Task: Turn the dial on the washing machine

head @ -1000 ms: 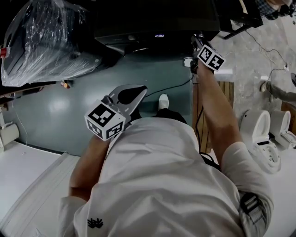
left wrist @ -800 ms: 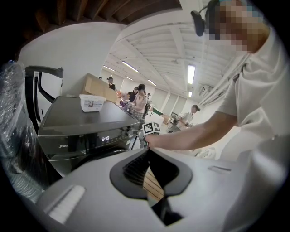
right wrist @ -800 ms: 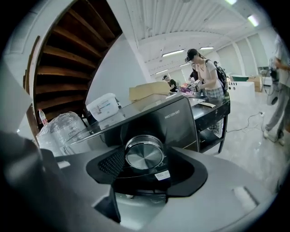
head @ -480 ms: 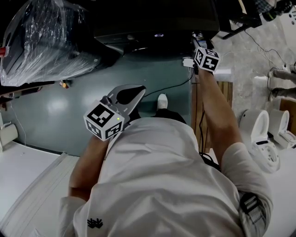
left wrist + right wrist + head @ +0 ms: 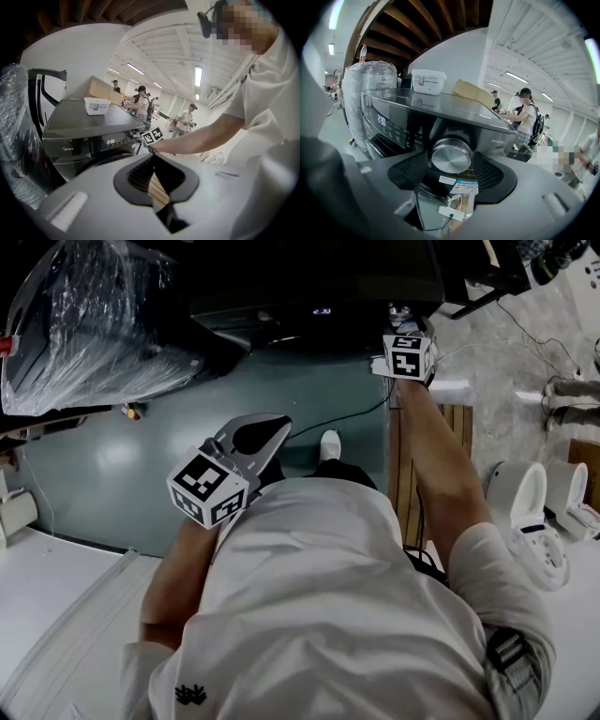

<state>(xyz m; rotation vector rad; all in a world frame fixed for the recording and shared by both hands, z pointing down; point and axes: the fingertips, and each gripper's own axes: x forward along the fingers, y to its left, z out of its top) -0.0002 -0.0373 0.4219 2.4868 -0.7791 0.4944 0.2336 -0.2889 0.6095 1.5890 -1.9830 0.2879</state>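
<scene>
The dark washing machine (image 5: pixel 281 292) stands ahead with its display lit (image 5: pixel 380 120). In the right gripper view its round silver dial (image 5: pixel 451 156) sits between the two black pads (image 5: pixel 408 171). My right gripper (image 5: pixel 451 161) is shut on the dial, with the arm stretched to the machine's right front corner (image 5: pixel 401 317). My left gripper (image 5: pixel 275 424) hangs lower and to the left, well short of the machine, over the green floor. Its jaws meet at the tips (image 5: pixel 153 159) and hold nothing.
A plastic-wrapped appliance (image 5: pixel 94 324) stands left of the washer. A white tub (image 5: pixel 428 81) rests on the washer's top. Paper tags (image 5: pixel 459 187) hang below the dial. A wooden pallet (image 5: pixel 405 465), a floor cable (image 5: pixel 352 413) and white toilets (image 5: pixel 525 512) lie right. People stand far behind (image 5: pixel 140 101).
The right gripper's marker cube has rolled from tilted to square and shifted slightly left, while it stays at the dial. The left gripper has barely drifted.
</scene>
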